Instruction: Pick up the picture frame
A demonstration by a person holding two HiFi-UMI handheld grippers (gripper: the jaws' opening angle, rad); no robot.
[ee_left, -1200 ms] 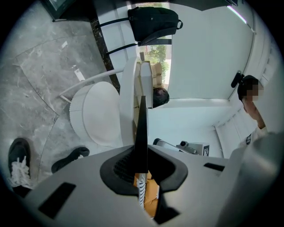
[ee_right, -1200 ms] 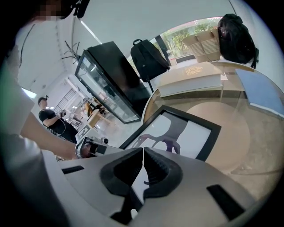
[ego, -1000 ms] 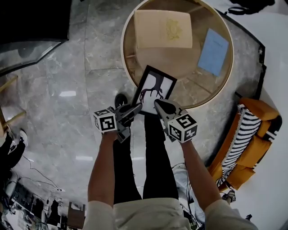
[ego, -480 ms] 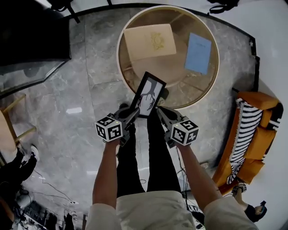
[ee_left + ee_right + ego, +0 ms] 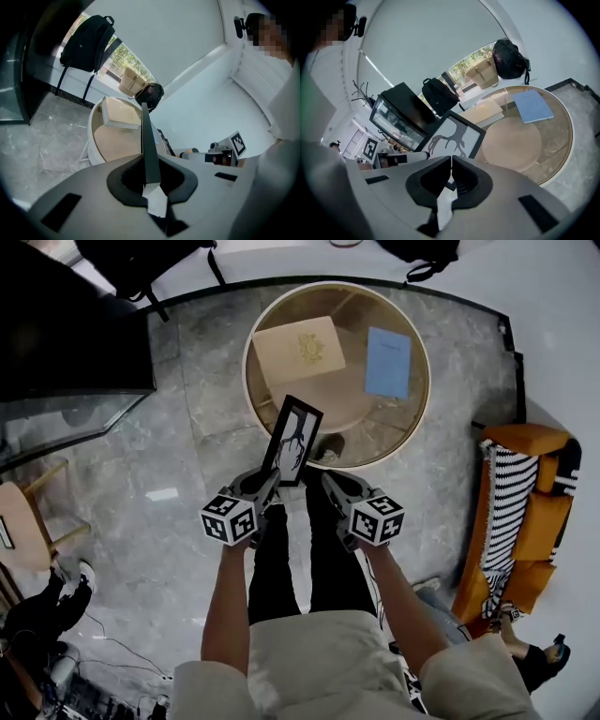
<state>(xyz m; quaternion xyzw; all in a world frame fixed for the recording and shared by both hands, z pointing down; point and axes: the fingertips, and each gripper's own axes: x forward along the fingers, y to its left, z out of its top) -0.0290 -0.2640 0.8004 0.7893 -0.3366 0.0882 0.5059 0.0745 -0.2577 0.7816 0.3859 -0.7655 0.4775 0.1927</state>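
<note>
We are holding the picture frame point(image 5: 292, 439) in the left gripper point(image 5: 272, 476). Its jaws are drawn in narrow and are pinching the frame across its thickness, low on the side nearest that gripper. In the left gripper view the frame is showing edge-on, as a thin dark strip rising straight up from between the pads.

The right gripper point(image 5: 328, 481) is sitting just beside the frame's lower corner on the other side, with its jaws pressed together tip to tip. In the right gripper view that corner is showing right at the closed tips, but we cannot tell whether they are bearing on it.

The frame is a slim upright rectangle with a narrow black border. Inside it a white sheet is carrying a dark branching figure, like antlers or a bare tree. It is leaning away from both grippers, its top tipped toward the right gripper's side and its picture side facing up toward us.

Beyond the tips, the round table point(image 5: 247, 367) with its pale rim is lying below the frame. On the table's far side a beige book point(image 5: 298, 350) and a blue booklet point(image 5: 386, 362) are resting well apart from the frame.
</note>
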